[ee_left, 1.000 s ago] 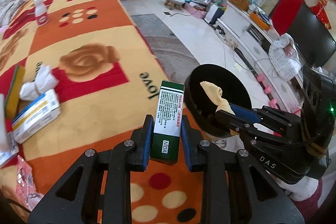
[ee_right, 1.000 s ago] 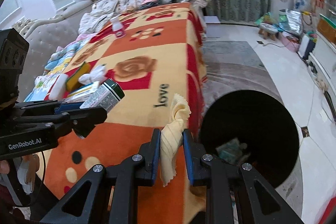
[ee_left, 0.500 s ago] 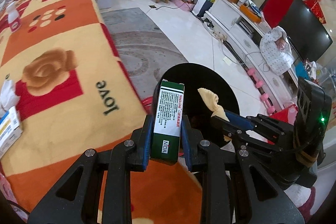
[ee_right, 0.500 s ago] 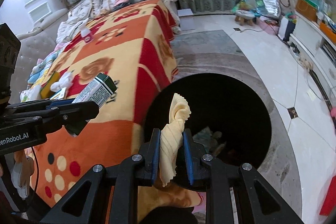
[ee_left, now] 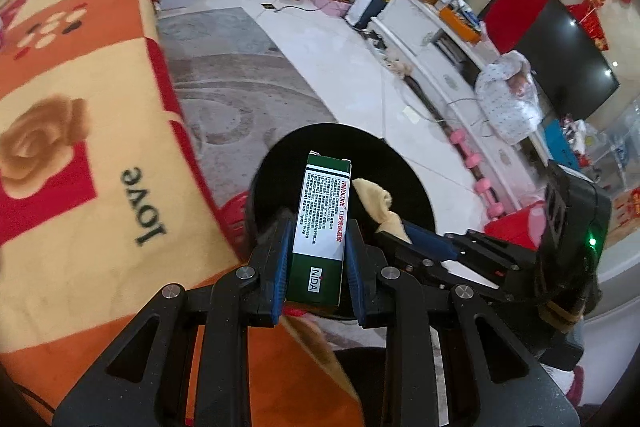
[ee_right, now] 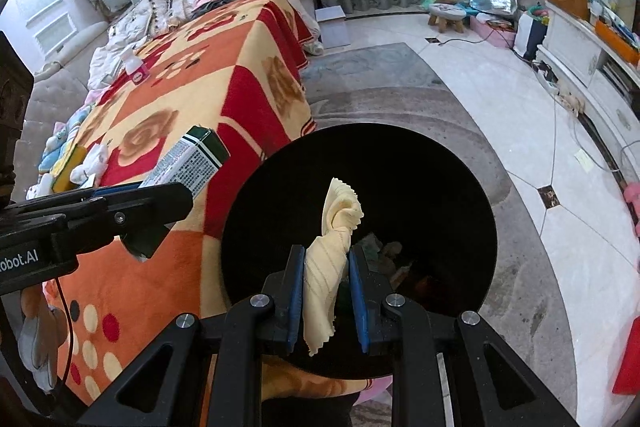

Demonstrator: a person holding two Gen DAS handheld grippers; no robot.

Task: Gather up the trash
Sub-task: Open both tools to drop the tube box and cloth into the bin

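We see a round black trash bin [ee_right: 360,227] standing on the grey rug [ee_right: 400,99] just beside the near end of the orange, red and yellow blanket [ee_right: 168,99]. Its inside is dark; at the bottom, in the right wrist view, we make out a few crumpled pale and greenish scraps [ee_right: 380,251], too dim for us to name. In the left wrist view the same bin [ee_left: 400,179] shows only its black interior behind the two held things.

Our left gripper [ee_left: 318,259] has its jaws drawn in narrow, clamped on the lower part of a green and white box [ee_left: 322,223], which stands upright between the blue pads with printed text facing the camera and "NIDA" near its base. The box sits in front of the bin's mouth in that view; in the right wrist view the same box [ee_right: 188,163] points up and to the right over the blanket edge, left of the bin's rim.

Our right gripper [ee_right: 326,287] holds a crumpled yellow cloth [ee_right: 332,259], which rises twisted above the fingertips and hangs down below them, directly over the bin's opening. The cloth touches the left pad, while a gap shows beside the right pad, so we cannot tell how firm the grip is.

Far left on the blanket lie a white wad [ee_right: 90,163], a yellow item and a small white bottle [ee_right: 134,67].
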